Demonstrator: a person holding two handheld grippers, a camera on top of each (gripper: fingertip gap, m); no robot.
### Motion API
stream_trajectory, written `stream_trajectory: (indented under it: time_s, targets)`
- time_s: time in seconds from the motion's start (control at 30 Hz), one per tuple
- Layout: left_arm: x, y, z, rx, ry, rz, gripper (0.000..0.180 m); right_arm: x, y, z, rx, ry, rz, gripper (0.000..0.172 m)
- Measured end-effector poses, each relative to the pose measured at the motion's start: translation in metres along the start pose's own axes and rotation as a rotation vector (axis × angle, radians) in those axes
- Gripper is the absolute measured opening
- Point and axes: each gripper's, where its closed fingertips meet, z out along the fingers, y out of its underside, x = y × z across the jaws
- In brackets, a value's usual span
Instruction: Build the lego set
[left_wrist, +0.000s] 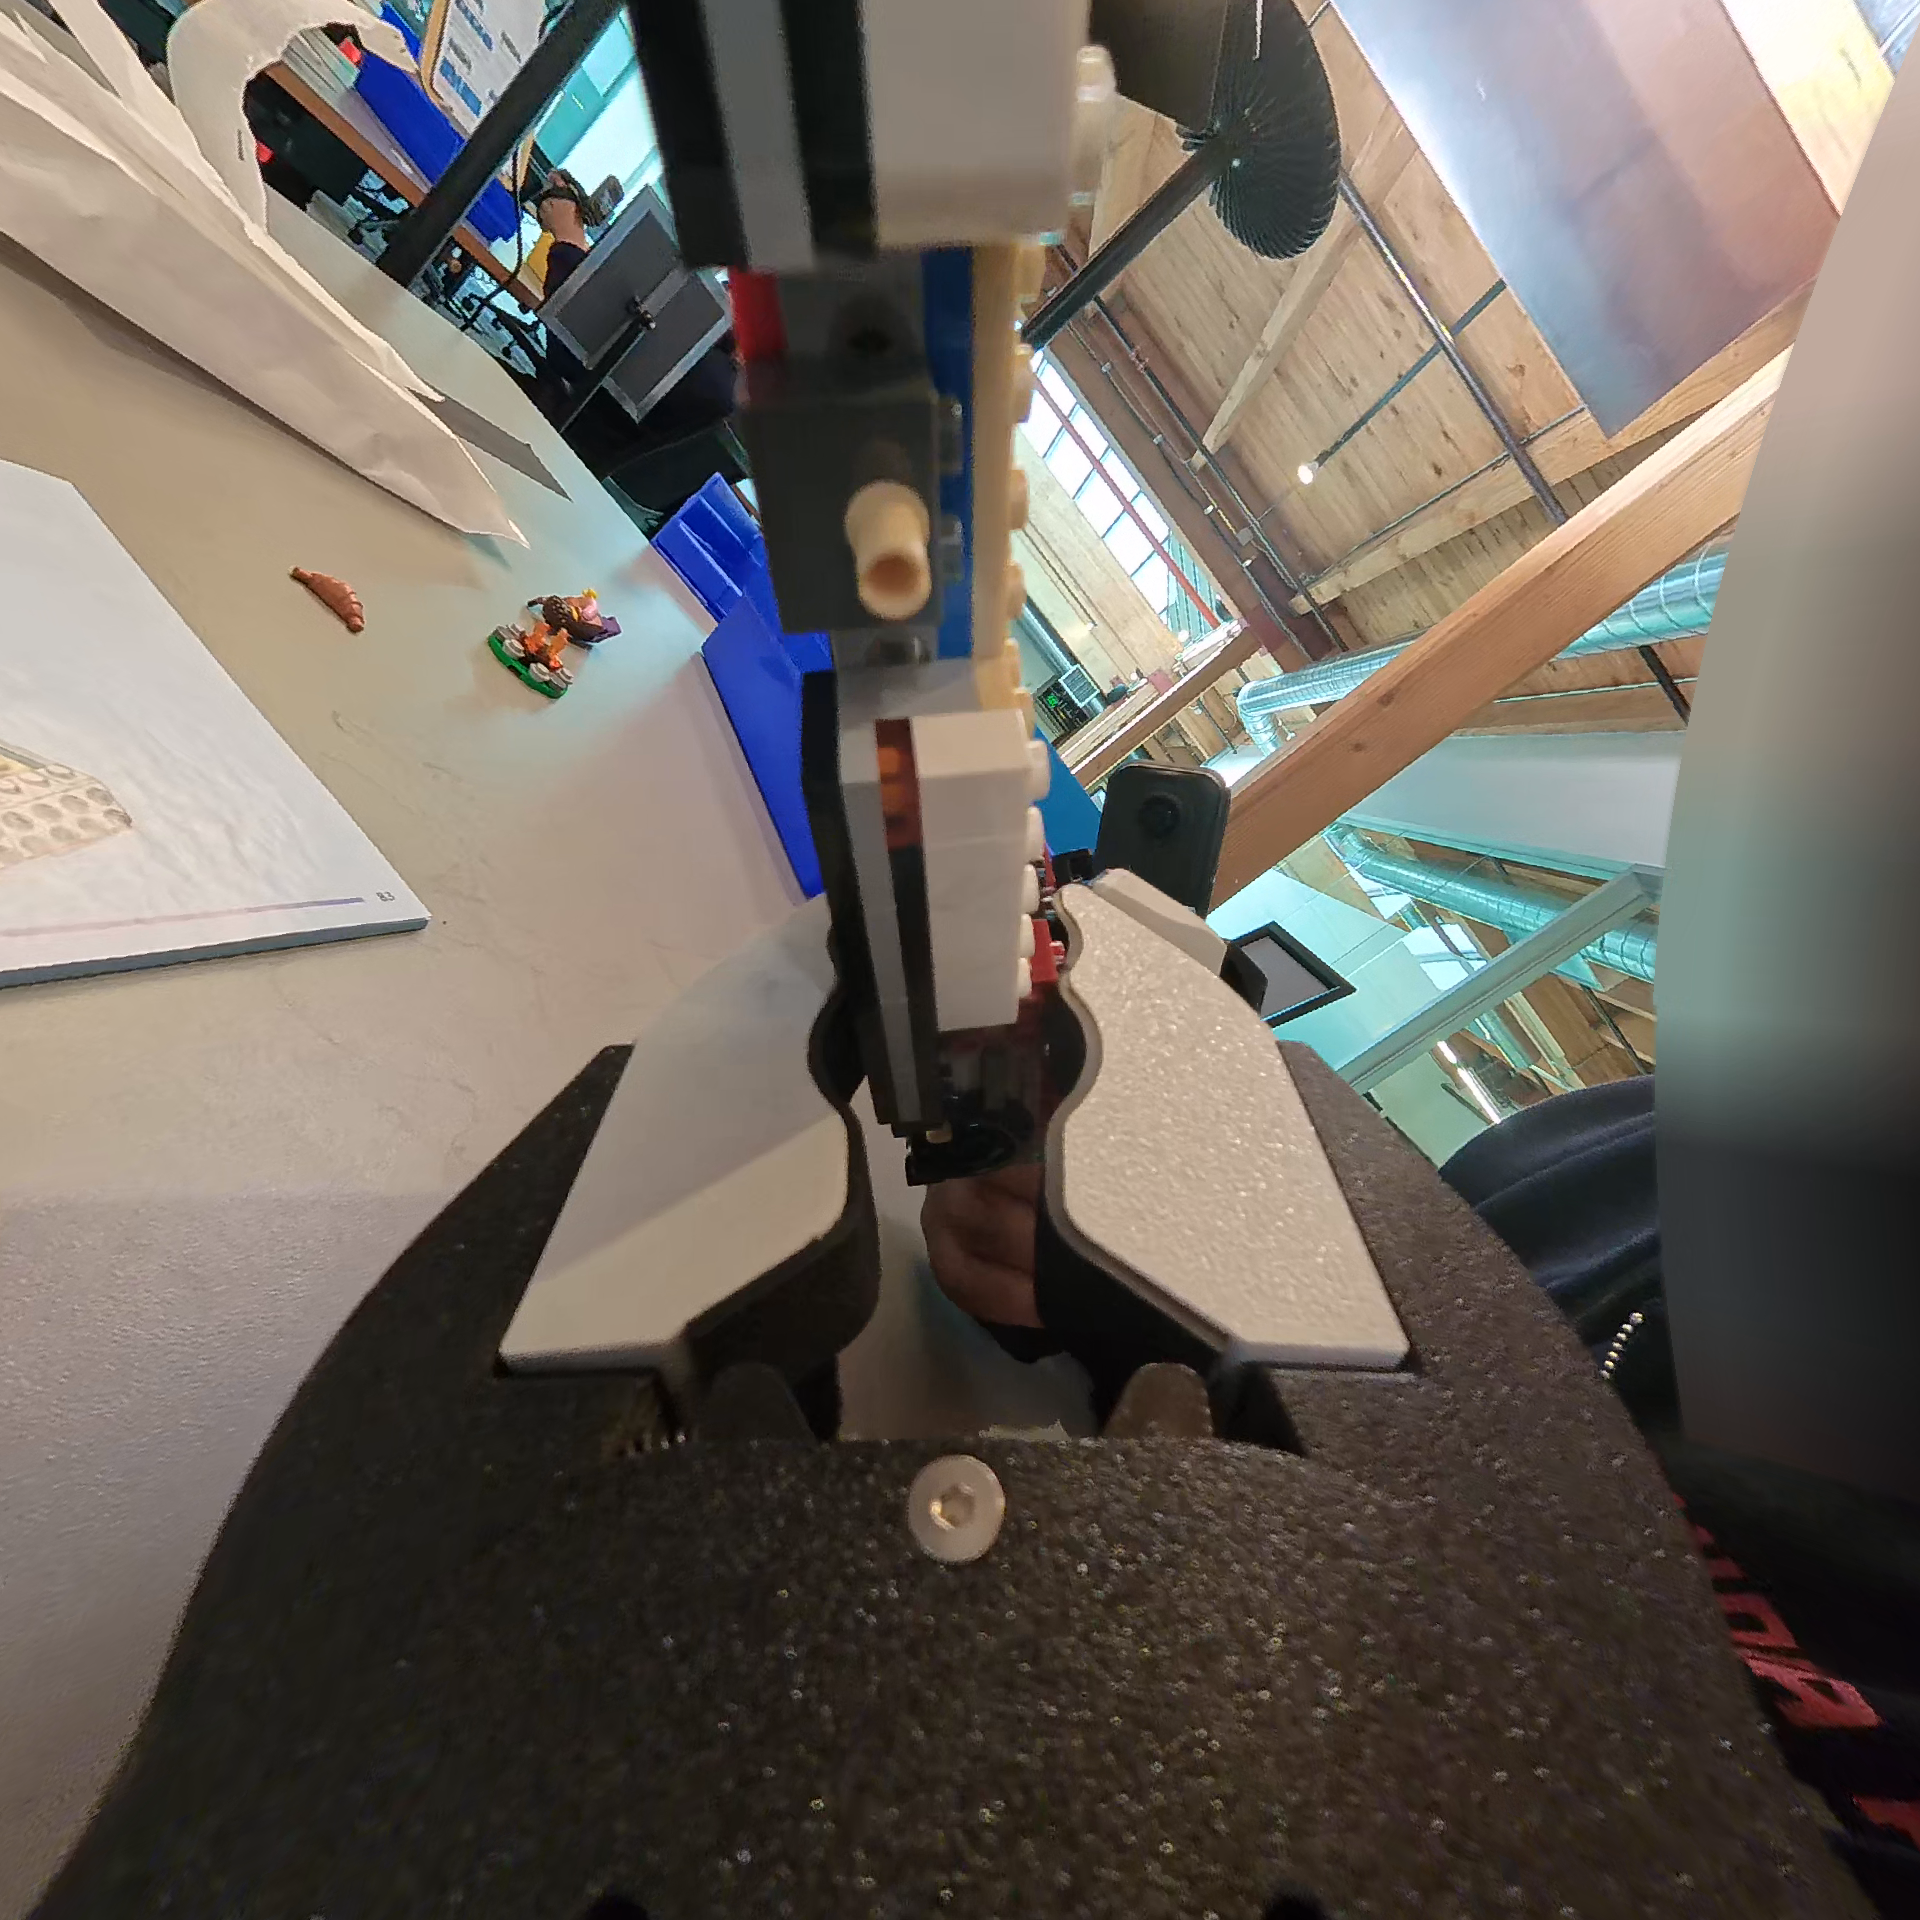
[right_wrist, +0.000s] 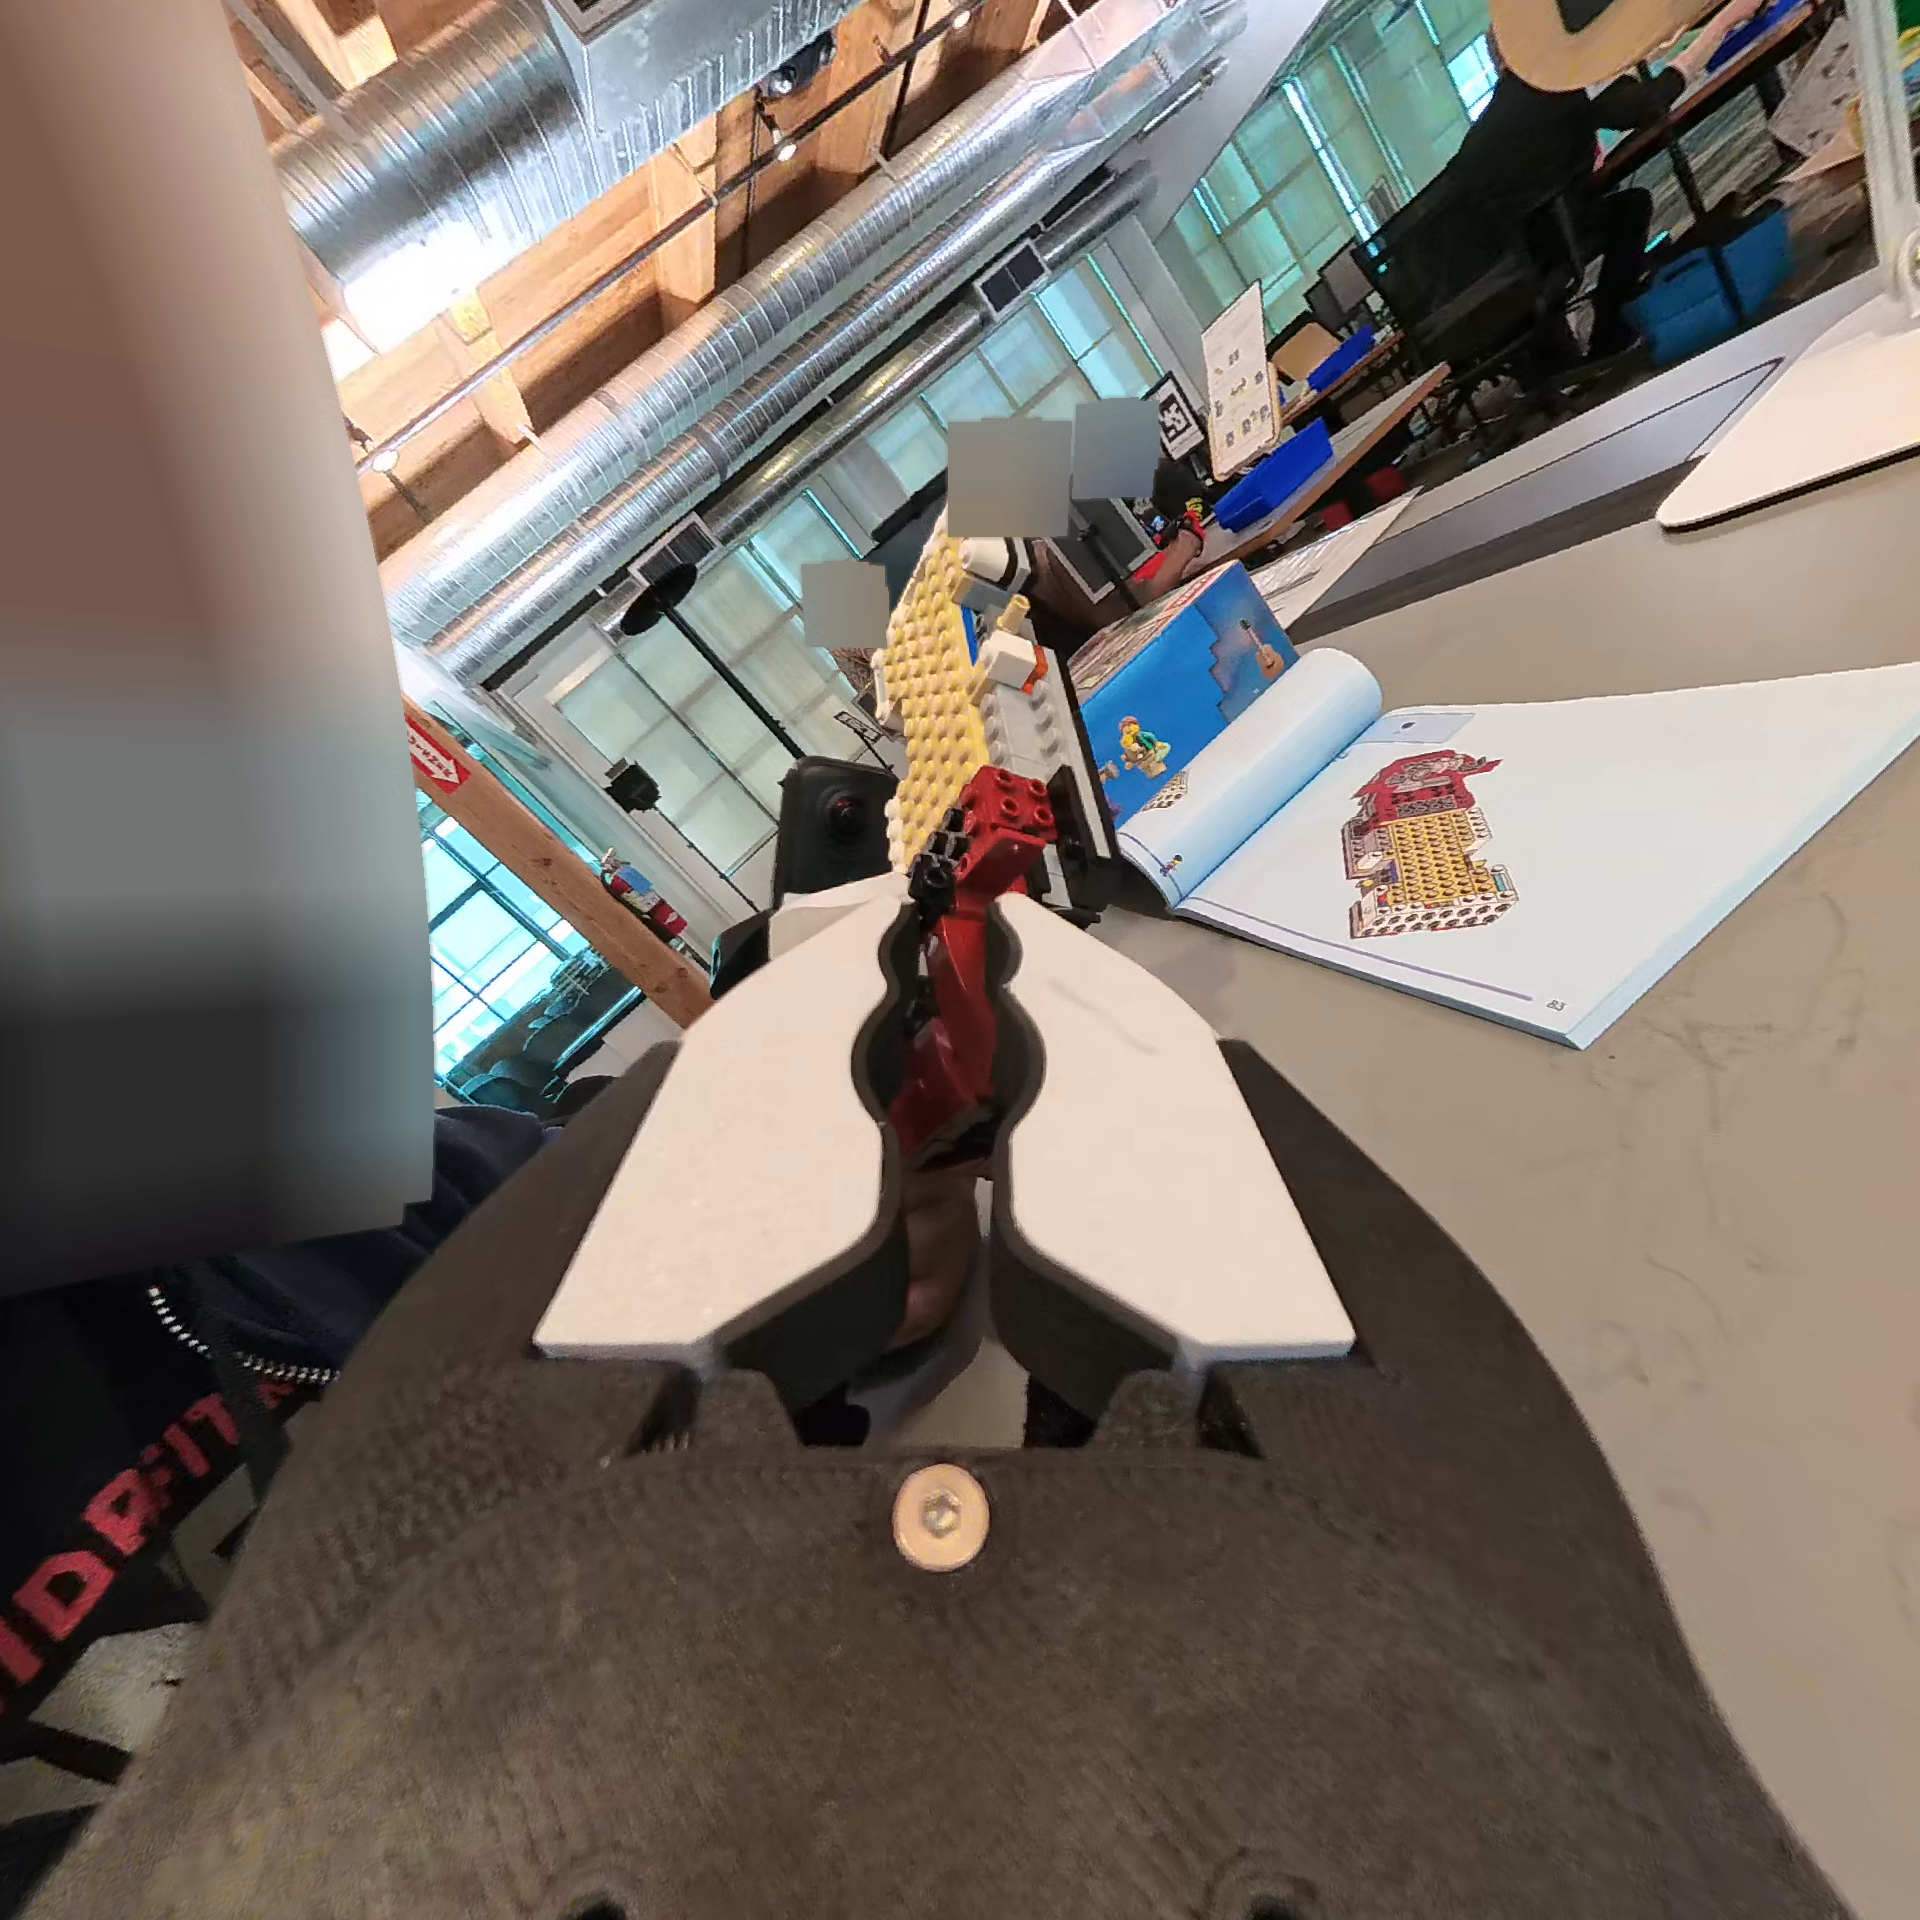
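While both fingers clamp, the brick model (left_wrist: 914, 582) stands on end above the counter (left_wrist: 312, 1091) | left gripper (left_wrist: 951, 997) holds its white-and-grey end | right gripper (right_wrist: 940, 997), narrow, pinches the dark red piece (right_wrist: 961, 987) touching the model | judgement: keep studs aligned, press straight | open booklet (right_wrist: 1558, 831) beside, blue box (right_wrist: 1184, 665) behind.

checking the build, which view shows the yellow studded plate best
The right wrist view: the yellow plate faces the camera, its studs plain above the red piece. The left wrist view shows only its thin cream edge, side-on.
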Motion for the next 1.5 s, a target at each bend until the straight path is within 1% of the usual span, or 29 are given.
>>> stream_trajectory:
  time_s: [0.3,0.63,1.0,1.07,1.13,1.5]
  targets:
    - [0.002,0.000,0.000,0.010,0.006,0.007,0.032,-0.003,0.000,-0.001,0.008,-0.016,-0.025,0.010]
    - [0.006,-0.003,-0.001,0.032,0.041,0.010,0.032,-0.006,-0.002,0.000,-0.001,0.038,-0.098,0.016]
    - [0.012,-0.002,-0.001,0.040,0.073,0.035,0.032,-0.011,-0.003,-0.002,-0.005,0.046,-0.130,0.016]
    - [0.013,-0.003,-0.001,0.042,0.078,0.045,0.032,-0.012,-0.003,-0.002,-0.002,0.053,-0.132,0.017]
    - [0.015,-0.003,-0.001,0.047,0.091,0.055,0.032,-0.010,-0.003,-0.003,-0.005,0.069,-0.128,0.025]
    - [0.015,-0.003,0.000,0.044,0.103,0.063,0.032,-0.008,-0.001,-0.005,-0.027,0.058,-0.092,0.026]
